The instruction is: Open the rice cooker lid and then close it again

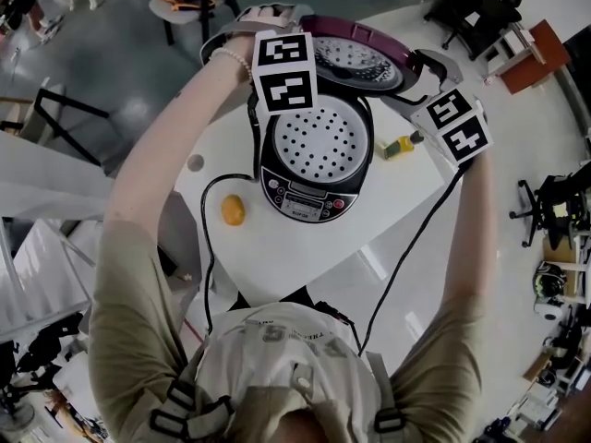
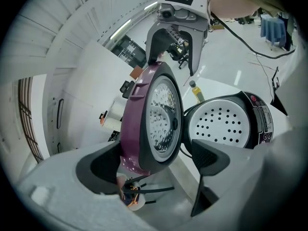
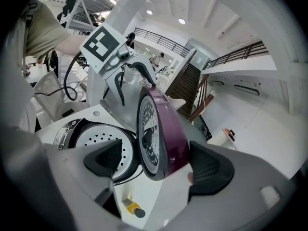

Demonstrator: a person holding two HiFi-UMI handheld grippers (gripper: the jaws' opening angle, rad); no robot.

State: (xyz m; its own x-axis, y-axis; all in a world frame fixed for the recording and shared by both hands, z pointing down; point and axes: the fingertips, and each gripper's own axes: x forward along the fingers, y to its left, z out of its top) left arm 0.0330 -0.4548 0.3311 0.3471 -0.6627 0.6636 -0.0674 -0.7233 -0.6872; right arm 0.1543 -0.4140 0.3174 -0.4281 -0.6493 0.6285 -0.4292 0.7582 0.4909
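Holds left gripper and right gripper wide open astride the upright purple lid, clamping nothing. Has the cooker open on a white table, beside 1 orange object and 1 yellow bottle. Looks onto grey floor below and stairs beyond.

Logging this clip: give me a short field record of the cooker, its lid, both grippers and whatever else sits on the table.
lid: open, standing upright, purple outside
rice cooker: on white table, perforated tray showing inside
left gripper: jaws apart, straddling the lid's edge
right gripper: jaws apart, straddling the lid's opposite edge
other items: round orange thing, small yellow bottle
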